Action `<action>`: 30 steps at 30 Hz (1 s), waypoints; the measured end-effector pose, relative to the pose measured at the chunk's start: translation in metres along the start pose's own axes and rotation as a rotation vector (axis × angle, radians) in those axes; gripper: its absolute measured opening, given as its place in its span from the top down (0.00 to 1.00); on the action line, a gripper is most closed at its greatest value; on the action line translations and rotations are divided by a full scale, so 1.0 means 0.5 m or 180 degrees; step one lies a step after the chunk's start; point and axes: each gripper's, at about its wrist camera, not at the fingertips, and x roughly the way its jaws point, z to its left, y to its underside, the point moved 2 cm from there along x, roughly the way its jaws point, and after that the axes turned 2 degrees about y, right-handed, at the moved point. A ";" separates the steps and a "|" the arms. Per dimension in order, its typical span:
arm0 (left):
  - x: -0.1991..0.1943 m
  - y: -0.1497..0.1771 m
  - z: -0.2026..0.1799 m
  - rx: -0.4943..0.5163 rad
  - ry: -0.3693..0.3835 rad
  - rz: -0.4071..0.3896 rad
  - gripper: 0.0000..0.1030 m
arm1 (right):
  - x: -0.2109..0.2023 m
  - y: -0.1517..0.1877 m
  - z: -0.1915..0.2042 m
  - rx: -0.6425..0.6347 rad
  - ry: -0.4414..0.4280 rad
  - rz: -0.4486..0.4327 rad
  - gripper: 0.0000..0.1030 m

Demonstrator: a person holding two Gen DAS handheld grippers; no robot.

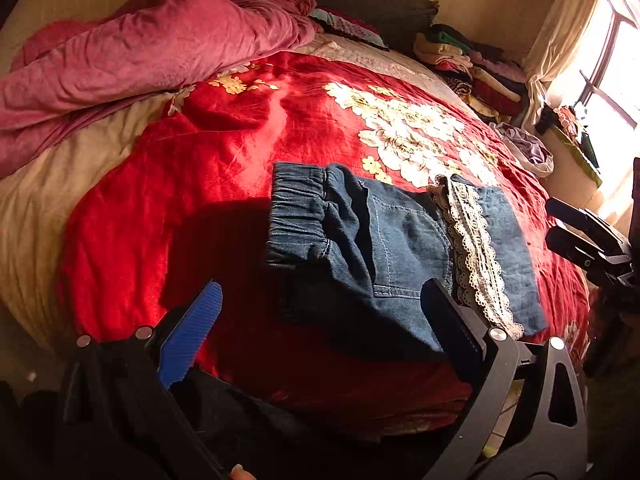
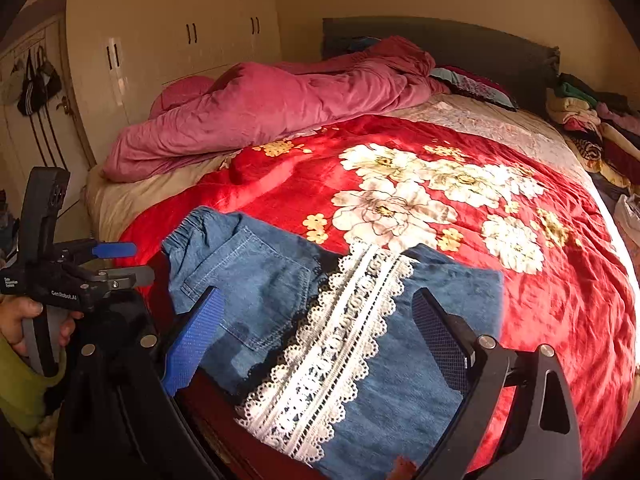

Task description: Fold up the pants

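Note:
A pair of blue denim pants (image 1: 400, 236) with an elastic waistband and a white lace strip (image 1: 476, 248) lies folded into a short stack on the red floral blanket (image 1: 224, 160), near the bed's front edge. In the right wrist view the pants (image 2: 276, 292) and lace strip (image 2: 336, 344) fill the foreground. My left gripper (image 1: 324, 300) is open and empty, hovering over the pants' near left part. My right gripper (image 2: 316, 308) is open and empty, just above the lace strip. The left gripper also shows at the left in the right wrist view (image 2: 120, 260).
A crumpled pink duvet (image 2: 276, 108) lies across the far side of the bed. A pile of folded clothes (image 1: 472, 64) sits at the far right by the window. A cream wardrobe (image 2: 168, 40) stands left of the bed. A dark headboard (image 2: 440, 44) is behind.

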 end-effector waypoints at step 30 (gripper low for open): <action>0.077 0.043 0.055 -0.0707 0.0550 0.0254 0.38 | 0.246 -0.135 0.149 -0.0846 -0.0784 0.0644 0.08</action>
